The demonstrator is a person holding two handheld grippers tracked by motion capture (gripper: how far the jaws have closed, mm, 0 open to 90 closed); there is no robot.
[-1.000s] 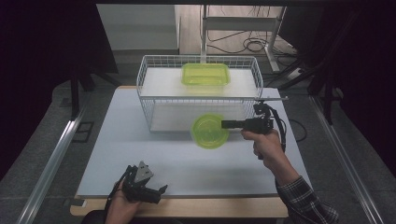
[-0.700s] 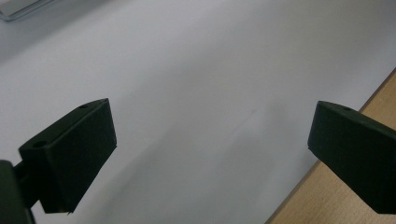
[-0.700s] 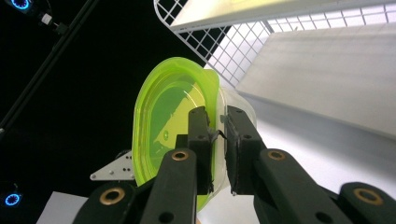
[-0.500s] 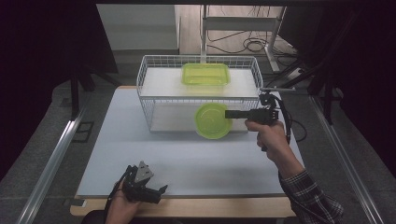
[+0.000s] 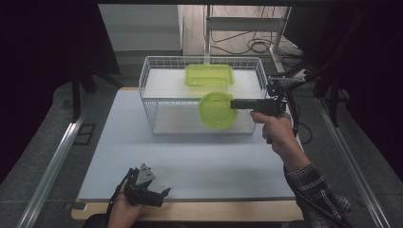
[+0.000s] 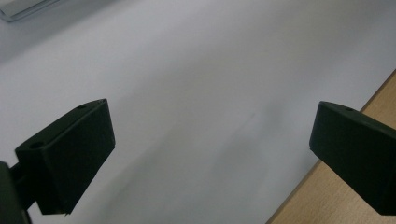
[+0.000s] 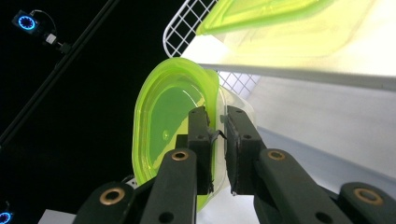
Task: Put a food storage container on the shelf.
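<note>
Here the right gripper (image 5: pixel 234 103) stands clamped on the round translucent green plastic lid (image 5: pixel 216 110) at its rim (light, stiff, probably slippery); the left gripper (image 5: pixel 164 192) rests apart

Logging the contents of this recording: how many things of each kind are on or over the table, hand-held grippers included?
Round green lidded containers: 1, round container, held over the table
Rectangular green lidded containers: 1, rectangular container, on the basket's upper level
White wire baskets: 1, wire basket
Hand-held grippers: 2, left hand-held gripper, right hand-held gripper
Total: 5
</note>
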